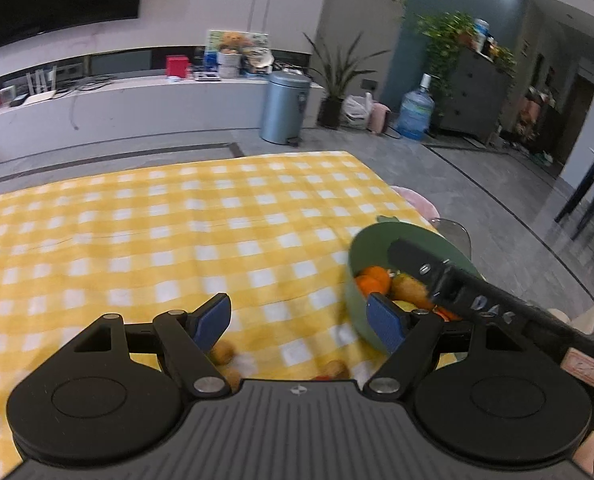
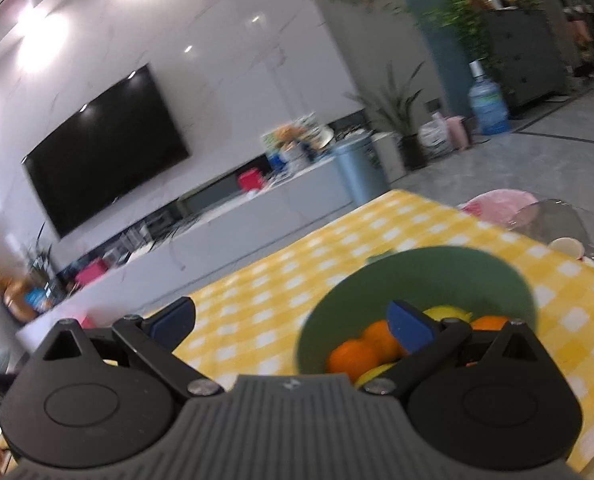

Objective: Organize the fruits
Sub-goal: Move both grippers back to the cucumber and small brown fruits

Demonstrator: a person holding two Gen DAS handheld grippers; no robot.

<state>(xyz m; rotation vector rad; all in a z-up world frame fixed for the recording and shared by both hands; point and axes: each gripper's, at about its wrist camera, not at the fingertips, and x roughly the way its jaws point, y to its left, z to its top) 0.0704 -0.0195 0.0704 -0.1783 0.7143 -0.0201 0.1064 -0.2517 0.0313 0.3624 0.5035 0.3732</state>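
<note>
- Fruit is sitting piled in a green bowl point(image 1: 359, 248) on the worktop point(image 1: 177, 216), which is covered by a yellow and white checked cloth; the bowl is standing near the cloth's right edge
- Oranges point(image 1: 373, 280) are lying at the left of the pile in the left wrist view, with a brown kiwi point(image 1: 408, 289) just beside them
- In the right wrist view the same bowl point(image 2: 417, 272) is showing oranges point(image 2: 353, 356) in front and a lemon point(image 2: 447, 313) behind them
- The left gripper point(image 1: 299, 322) is hovering over the cloth with its blue-padded fingers point(image 1: 213, 326) spread wide and nothing between them
- The right gripper point(image 2: 291, 326) is reaching over the bowl, its fingers point(image 2: 411, 330) spread fully apart and pinching nothing; its black body point(image 1: 457, 292) is crossing over the bowl in the left wrist view
- Three small brown fruits, likely kiwis point(image 1: 223, 352), are lying on the cloth close under the left gripper, partly hidden by its body
- Both views are blurred
</note>
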